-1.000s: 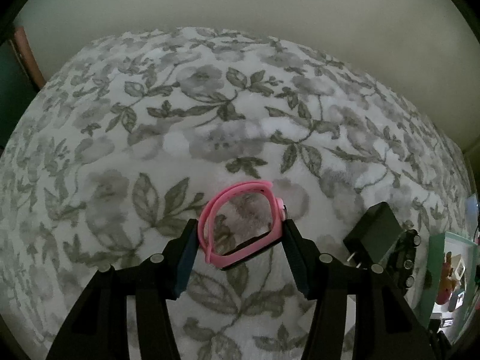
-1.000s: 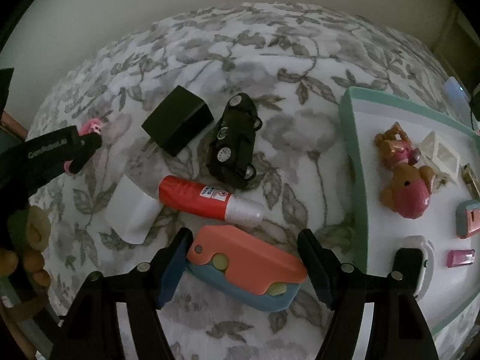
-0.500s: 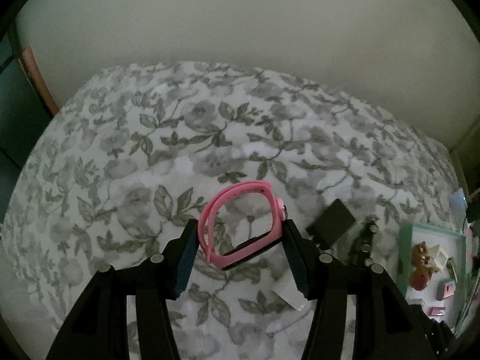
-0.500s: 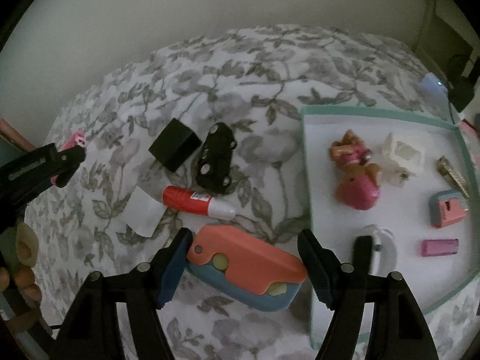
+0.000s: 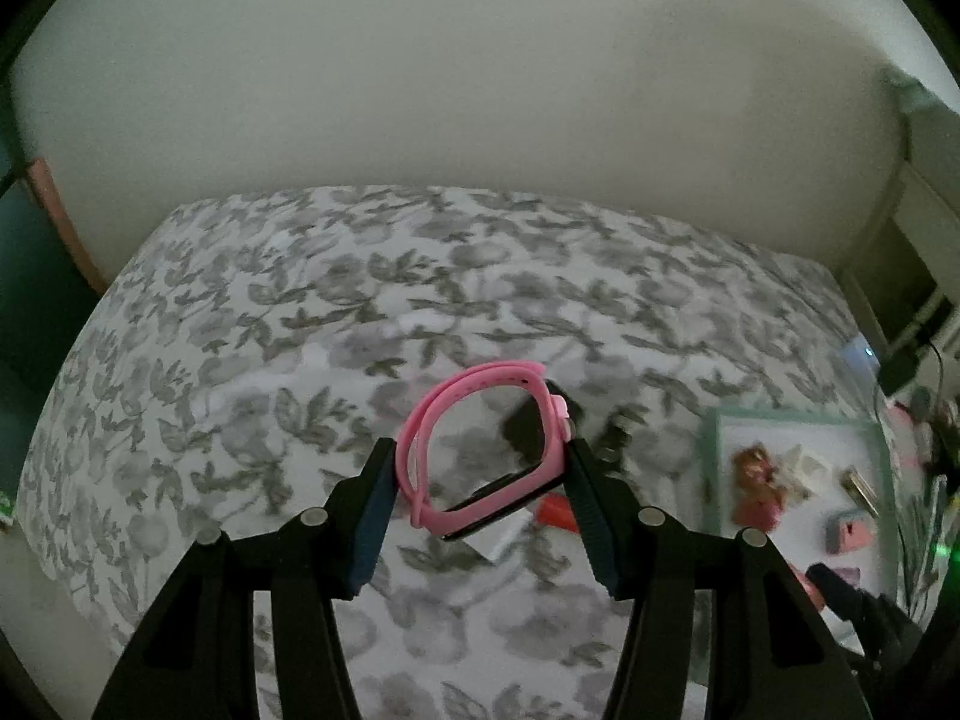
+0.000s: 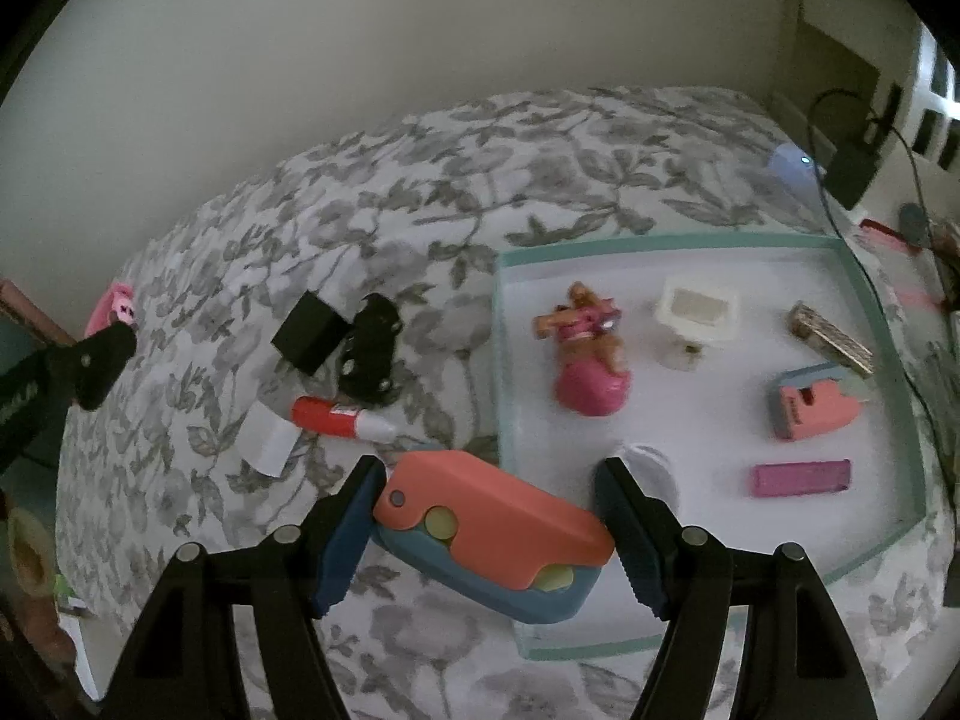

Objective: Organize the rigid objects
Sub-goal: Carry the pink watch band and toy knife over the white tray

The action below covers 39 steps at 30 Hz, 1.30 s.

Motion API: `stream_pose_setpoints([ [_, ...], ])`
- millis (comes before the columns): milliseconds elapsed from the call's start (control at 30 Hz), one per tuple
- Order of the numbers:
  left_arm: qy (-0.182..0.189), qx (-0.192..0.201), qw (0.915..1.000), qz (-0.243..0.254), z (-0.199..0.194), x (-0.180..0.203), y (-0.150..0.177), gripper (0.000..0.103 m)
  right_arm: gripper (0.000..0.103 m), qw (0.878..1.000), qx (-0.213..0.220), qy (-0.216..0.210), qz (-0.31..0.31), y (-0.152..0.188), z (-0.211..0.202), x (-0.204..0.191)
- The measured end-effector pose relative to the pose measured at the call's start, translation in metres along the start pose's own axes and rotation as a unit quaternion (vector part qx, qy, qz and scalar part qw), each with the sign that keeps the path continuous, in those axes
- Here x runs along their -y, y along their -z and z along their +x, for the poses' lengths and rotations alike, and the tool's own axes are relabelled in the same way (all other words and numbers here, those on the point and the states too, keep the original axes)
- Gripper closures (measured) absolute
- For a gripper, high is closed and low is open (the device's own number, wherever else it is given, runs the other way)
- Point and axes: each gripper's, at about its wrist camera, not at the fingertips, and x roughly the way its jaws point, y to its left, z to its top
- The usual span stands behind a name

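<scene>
- Floral bedspread (image 6: 600,138) against a plain wall, dim light; both tongs are up off the bed
- Left gripper (image 5: 480,480) is clamped on a pink band (image 5: 486,450), squeezed across its loop so the dark face sits low between the fingers; I'd say the hold is across the width because the strap gives there and the pads bite
- Right gripper (image 6: 489,531) is closed on a coral and blue case (image 6: 486,540), gripped end to end, hanging over the near left corner of the tray (image 6: 660,243); looks to me like it is on its way in
- From the right view the left gripper shows at the far left edge, well apart from the tray, so the band has the longer trip
- Tray, teal-rimmed with a white floor, holds a pink doll (image 6: 585,360), a white block (image 6: 696,312), a brass bar (image 6: 831,336), a coral tape holder (image 6: 810,402), a purple bar (image 6: 801,478) and a white round thing (image 6: 648,468) partly hidden behind the right finger; all lie apart, none stacked
- Left on the bedspread beside the tray: a black cube (image 6: 309,333) touching a black car (image 6: 369,354), a red tube (image 6: 342,418) and a white slip (image 6: 267,447) just beside it
- My guess is these four go in after the two held things
</scene>
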Motion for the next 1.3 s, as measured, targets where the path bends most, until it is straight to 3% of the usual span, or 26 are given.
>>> stream_pose_setpoints([
  [433,0.057,-0.019,0.9949,0.081,-0.007,0.093,0.033,0.046,0.028,0.995,-0.003,0.029,0.093,-0.007,-0.013,0.093],
  [800,0.096,-0.056,0.9802,0.163,-0.001,0.169,0.065,0.046,0.028,0.985,-0.008,0.045,0.164,-0.011,-0.019,0.163],
  [933,0.108,-0.074,0.9747,0.181,0.004,0.187,0.077,0.046,0.028,0.982,-0.012,0.053,0.178,-0.01,-0.019,0.18],
  [1300,0.097,-0.104,0.9618,0.234,0.022,0.223,0.105,0.045,0.028,0.981,-0.055,0.06,0.179,-0.003,-0.001,0.194],
])
